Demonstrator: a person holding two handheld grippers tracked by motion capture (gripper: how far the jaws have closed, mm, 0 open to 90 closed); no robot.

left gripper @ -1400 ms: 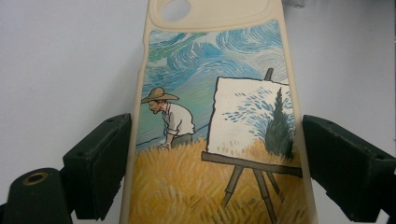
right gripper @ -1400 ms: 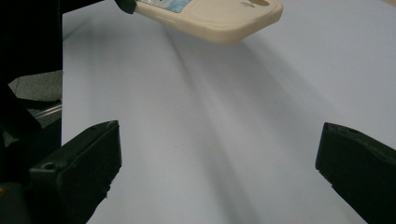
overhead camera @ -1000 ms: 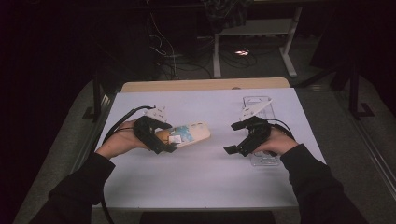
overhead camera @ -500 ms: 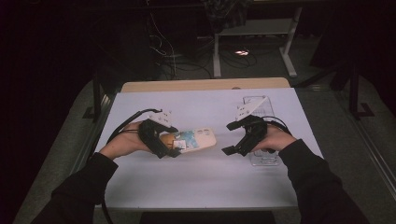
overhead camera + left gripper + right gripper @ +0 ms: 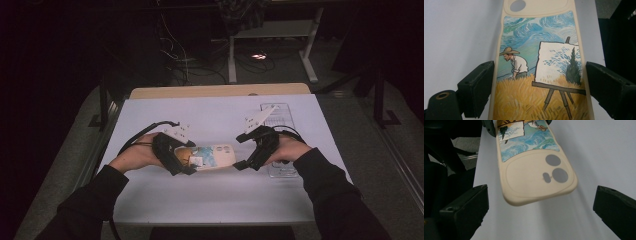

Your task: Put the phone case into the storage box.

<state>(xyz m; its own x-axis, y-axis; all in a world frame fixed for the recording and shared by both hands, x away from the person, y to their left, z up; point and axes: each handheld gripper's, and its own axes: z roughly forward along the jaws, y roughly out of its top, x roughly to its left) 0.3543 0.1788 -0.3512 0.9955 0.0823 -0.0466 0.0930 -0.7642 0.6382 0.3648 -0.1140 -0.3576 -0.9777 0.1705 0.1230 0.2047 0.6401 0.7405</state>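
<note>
A dim lab or workshop is showing here: loose cables (image 5: 172,60) are trailing over the dark floor, a metal-legged bench (image 5: 272,35) is standing behind, and a white-covered tabletop (image 5: 210,112) is serving as workstation.

Bare table (image 5: 210,115) lies beyond the phone case (image 5: 212,156); clear tray (image 5: 282,167) flanks right.

A matt, smooth cream plastic is seen on the phone case (image 5: 534,177), with a printed painting. The fingers (image 5: 477,87) look matt black plastic. The surface (image 5: 210,115) appears smooth, matt white.
</note>
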